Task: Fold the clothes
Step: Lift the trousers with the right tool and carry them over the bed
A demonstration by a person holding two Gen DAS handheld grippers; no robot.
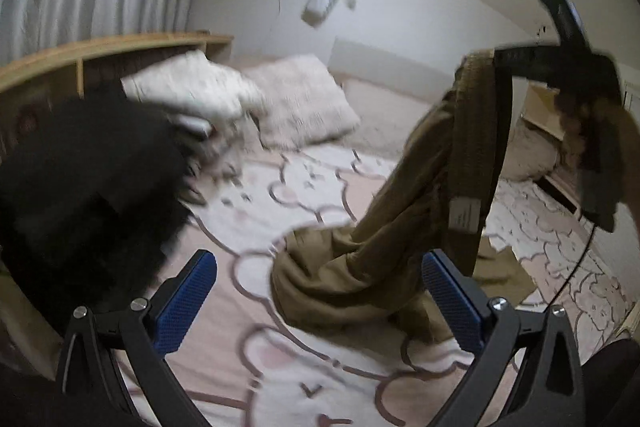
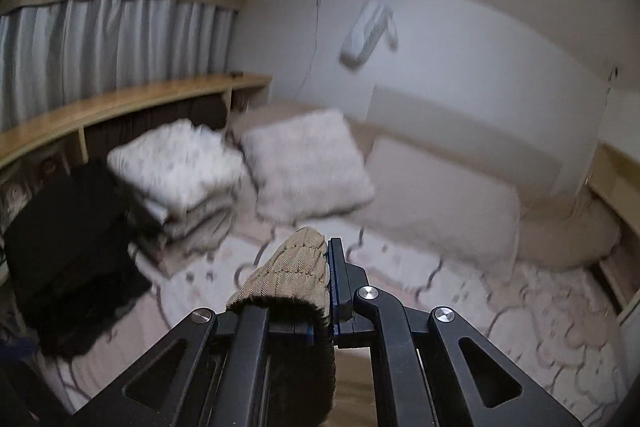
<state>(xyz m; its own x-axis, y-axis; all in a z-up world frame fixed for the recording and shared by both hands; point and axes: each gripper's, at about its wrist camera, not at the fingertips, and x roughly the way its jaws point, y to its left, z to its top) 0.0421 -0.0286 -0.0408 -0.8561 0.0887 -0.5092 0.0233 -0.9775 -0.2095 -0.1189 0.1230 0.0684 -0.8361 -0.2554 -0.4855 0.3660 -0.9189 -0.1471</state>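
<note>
A brown garment [image 1: 420, 211] hangs from my right gripper [image 1: 520, 61], high at the right of the left wrist view. Its lower part lies bunched on the bed cover [image 1: 248, 307]. A white label [image 1: 464, 215] shows on it. My left gripper [image 1: 316, 291] is open and empty, its blue pads [image 1: 188, 299] on either side of the bunched cloth, above the bed. In the right wrist view my right gripper [image 2: 326, 267] is shut on a fold of the brown garment [image 2: 288, 275], which drapes over the left finger and hides it.
A black pile of clothes [image 1: 80, 187] lies at the left of the bed, also in the right wrist view [image 2: 68, 247]. Folded white bedding [image 2: 180, 171] and a fluffy pillow [image 2: 308, 163] lie behind. A wooden shelf [image 2: 120, 107] runs along the left wall.
</note>
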